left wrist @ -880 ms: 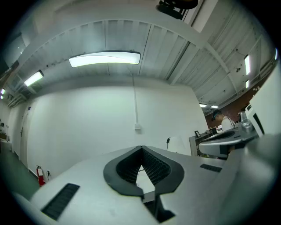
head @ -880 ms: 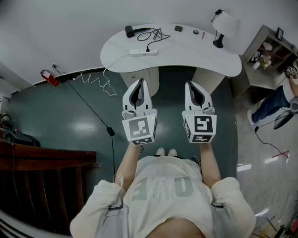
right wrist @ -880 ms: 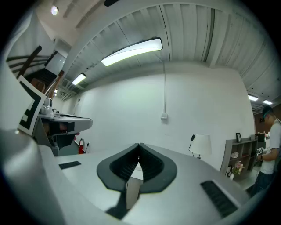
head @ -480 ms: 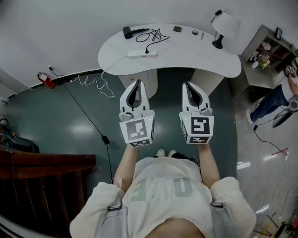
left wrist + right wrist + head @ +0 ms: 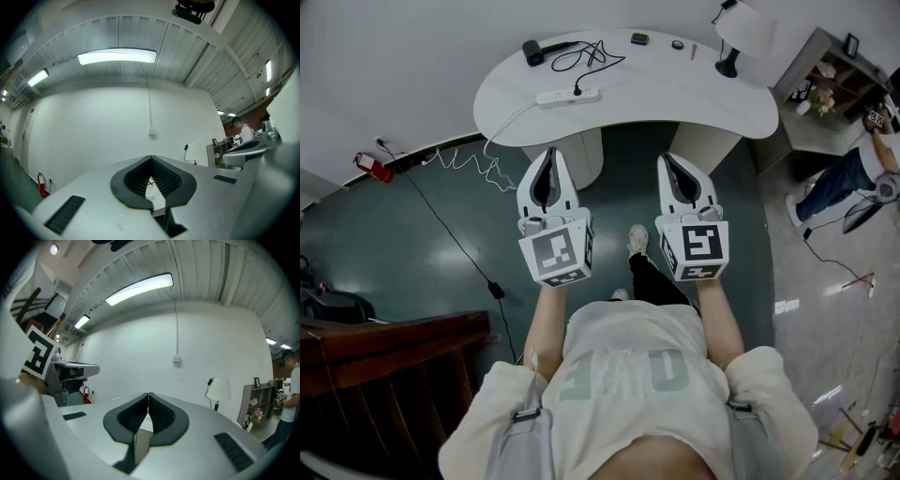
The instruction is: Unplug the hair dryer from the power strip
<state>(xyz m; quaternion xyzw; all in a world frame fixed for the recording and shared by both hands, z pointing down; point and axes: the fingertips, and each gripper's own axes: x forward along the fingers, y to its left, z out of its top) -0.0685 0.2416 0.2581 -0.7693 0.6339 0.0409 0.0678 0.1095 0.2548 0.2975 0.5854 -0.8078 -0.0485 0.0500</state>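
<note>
The black hair dryer (image 5: 533, 52) lies at the far left of the white curved table (image 5: 675, 94), its black cord (image 5: 592, 56) looped beside it and running to a plug in the white power strip (image 5: 568, 96). Both grippers hang in the air short of the table's near edge, over the green floor. My left gripper (image 5: 549, 153) is shut and holds nothing; in the left gripper view (image 5: 151, 160) its jaws meet. My right gripper (image 5: 668, 159) is also shut and bare, the jaws pressed together in the right gripper view (image 5: 148, 395).
A white table lamp (image 5: 739, 34) stands at the table's right end, with small items near it. A shelf unit (image 5: 830, 89) and a person (image 5: 853, 183) are at the right. A red fire extinguisher (image 5: 371, 167) and floor cables (image 5: 455, 202) lie left; dark wooden furniture (image 5: 384, 347) is lower left.
The person has stepped toward the table, one foot now forward. The table has shifted up and left in the head view. Both grippers stay shut and side by side.
</note>
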